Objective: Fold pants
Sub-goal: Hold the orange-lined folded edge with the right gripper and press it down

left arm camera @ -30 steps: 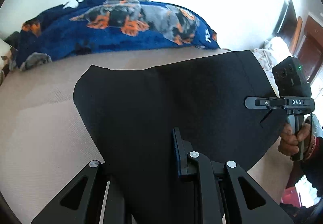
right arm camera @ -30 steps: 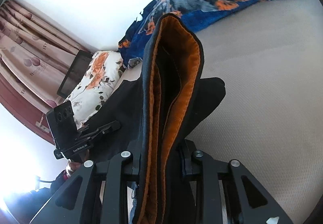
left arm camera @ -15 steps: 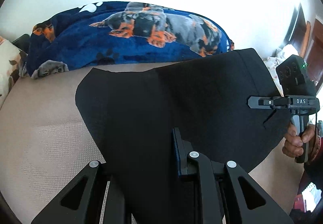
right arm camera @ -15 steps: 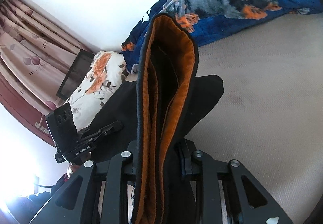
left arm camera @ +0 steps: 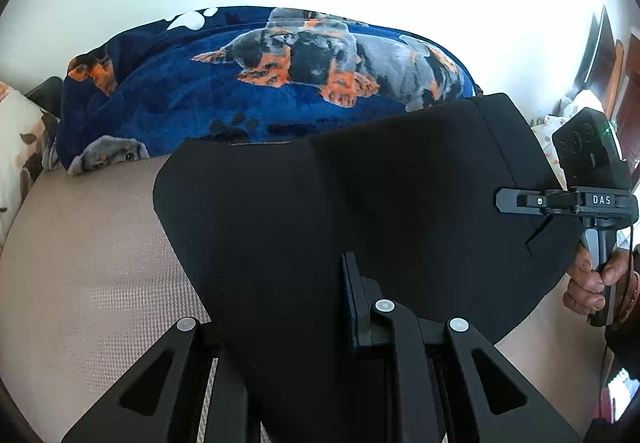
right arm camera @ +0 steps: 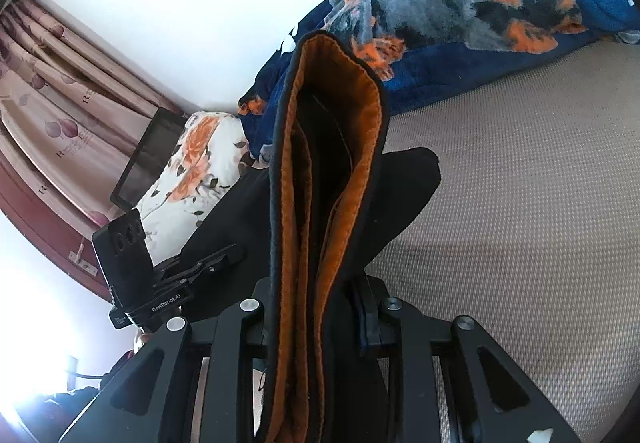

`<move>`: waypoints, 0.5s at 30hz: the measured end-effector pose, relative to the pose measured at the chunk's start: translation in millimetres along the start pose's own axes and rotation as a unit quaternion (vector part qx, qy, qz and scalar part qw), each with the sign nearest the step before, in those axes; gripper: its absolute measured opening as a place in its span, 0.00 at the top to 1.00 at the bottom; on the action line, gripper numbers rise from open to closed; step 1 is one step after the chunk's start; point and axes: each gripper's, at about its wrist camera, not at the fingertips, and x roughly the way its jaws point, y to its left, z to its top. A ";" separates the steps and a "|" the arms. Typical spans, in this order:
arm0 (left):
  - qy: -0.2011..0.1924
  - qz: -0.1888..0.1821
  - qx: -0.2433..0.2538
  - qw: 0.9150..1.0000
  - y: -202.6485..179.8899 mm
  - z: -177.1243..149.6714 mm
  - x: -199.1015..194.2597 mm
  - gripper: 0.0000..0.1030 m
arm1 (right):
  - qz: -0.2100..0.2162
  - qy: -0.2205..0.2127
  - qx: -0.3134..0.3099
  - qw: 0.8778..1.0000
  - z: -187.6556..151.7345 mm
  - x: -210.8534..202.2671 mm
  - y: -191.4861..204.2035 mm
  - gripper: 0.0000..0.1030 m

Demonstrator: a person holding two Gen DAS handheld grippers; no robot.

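Black cloth fills the left wrist view: the black fleece-lined pants [left arm camera: 360,211] are held lifted above the beige woven bed surface [left arm camera: 88,283], the left claw [left arm camera: 280,323] clenched on their near edge. At the right edge the right claw [left arm camera: 520,201] grips the far side, a bare hand [left arm camera: 592,279] on its handle. A blue dog-print fleece blanket [left arm camera: 248,91] lies behind.

In the right wrist view, the right claw [right arm camera: 320,327] pinches a doubled edge, its orange lining [right arm camera: 340,147] standing up between the fingers; the left claw [right arm camera: 216,263] holds the cloth at left. The fabric looks soft, thick and limp, likely to sag between grips, so edge corners seem the best holds.
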 end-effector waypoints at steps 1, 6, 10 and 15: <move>0.000 0.001 0.000 1.000 1.5 1.6 1.2 0.82 | 0.001 -0.001 0.000 1.000 1.2 0.4 -0.4 0.77; -0.001 0.006 -0.002 1.000 9.8 7.4 6.8 0.82 | 0.004 -0.009 0.004 1.000 4.0 5.0 -3.1 0.77; -0.001 0.010 -0.007 1.000 19.5 12.9 13.4 0.82 | 0.004 -0.012 0.006 1.000 7.6 11.1 -5.7 0.77; 0.004 0.015 -0.019 1.000 31.7 13.6 25.4 0.82 | -0.001 -0.010 0.011 1.000 10.6 21.1 -11.4 0.77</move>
